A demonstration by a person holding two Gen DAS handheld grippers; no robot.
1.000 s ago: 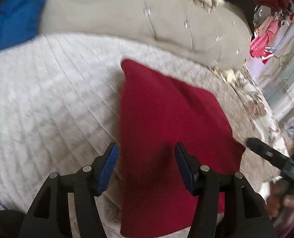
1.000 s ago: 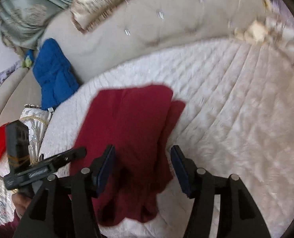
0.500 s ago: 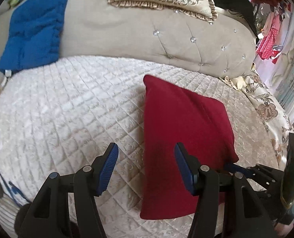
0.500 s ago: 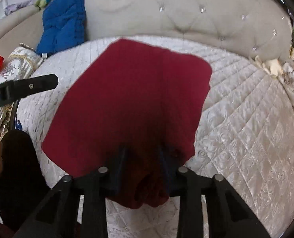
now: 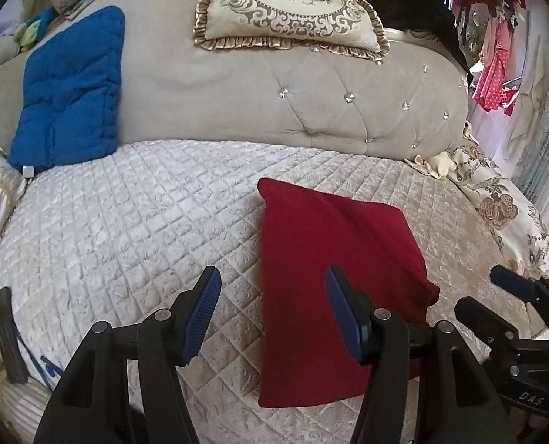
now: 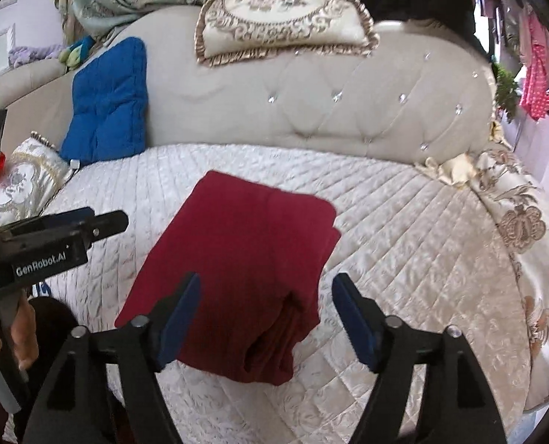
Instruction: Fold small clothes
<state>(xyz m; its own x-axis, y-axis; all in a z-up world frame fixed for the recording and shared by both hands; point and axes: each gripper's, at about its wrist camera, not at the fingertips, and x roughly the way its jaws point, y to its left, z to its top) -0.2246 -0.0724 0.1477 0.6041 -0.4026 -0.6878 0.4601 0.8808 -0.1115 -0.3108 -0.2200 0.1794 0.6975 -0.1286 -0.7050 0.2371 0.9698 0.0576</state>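
Both grippers, left gripper [image 5: 272, 312] and right gripper [image 6: 265, 318], gape empty over the folded red garment [image 6: 237, 259]; right jaws just opened, so a snagged layer could undo the fold.

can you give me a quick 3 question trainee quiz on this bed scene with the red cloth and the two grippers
1. True or false: the right gripper is clamped on the red cloth.
2. Which thing leans against the headboard? A) blue cushion B) a laundry basket C) a shoe
3. Fill in: the red cloth lies folded on the quilted ____.

Key
1. False. Its jaws have just been opening; they stand apart with no cloth between the pads.
2. A
3. bedspread
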